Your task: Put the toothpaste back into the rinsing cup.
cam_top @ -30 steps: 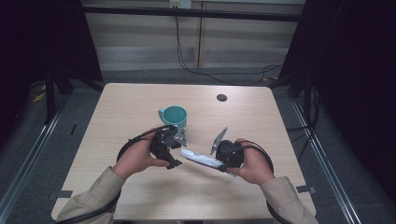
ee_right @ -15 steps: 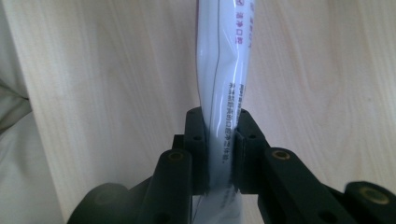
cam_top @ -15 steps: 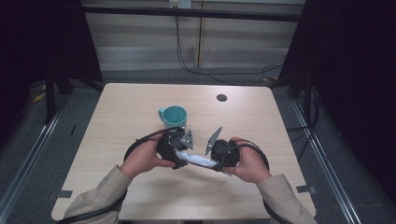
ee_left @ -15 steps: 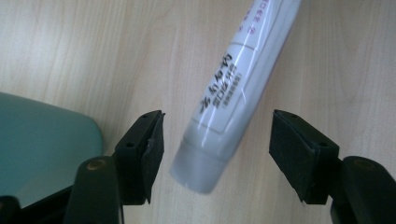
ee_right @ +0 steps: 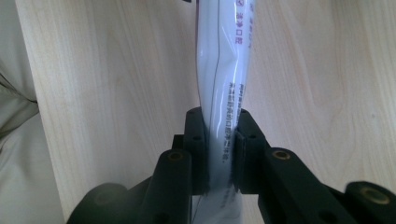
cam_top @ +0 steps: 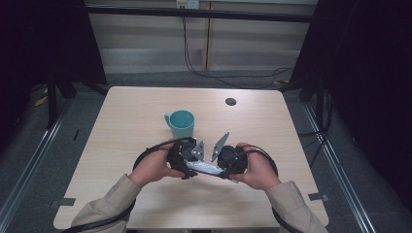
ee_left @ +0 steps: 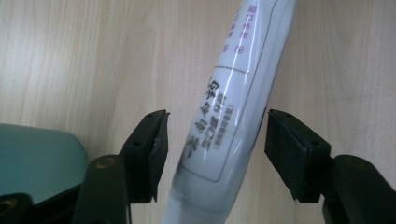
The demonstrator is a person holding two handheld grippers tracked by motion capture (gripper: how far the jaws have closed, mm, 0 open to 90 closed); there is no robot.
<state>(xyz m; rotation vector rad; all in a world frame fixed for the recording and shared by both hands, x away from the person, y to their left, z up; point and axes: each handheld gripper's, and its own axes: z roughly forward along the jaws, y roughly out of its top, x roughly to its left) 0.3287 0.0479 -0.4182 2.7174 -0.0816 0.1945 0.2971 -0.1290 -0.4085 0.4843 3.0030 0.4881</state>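
White tube [cam_top: 206, 168] hangs over the table [cam_top: 121, 121], pinched flat by the right gripper [ee_right: 218, 154] so the left gripper [ee_left: 215, 154], jaws just closing, not yet touching, can take it.

The counter [cam_top: 121, 145] is evenly lit from above while the room around it falls into deep shadow. In both gripper views a white tube [ee_left: 233, 93] carries streaks of glare, and the nearest black parts blur.

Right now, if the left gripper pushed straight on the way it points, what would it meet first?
Likely the right gripper, facing it close by. The white tube runs along that line between the left gripper's unclamped pads.
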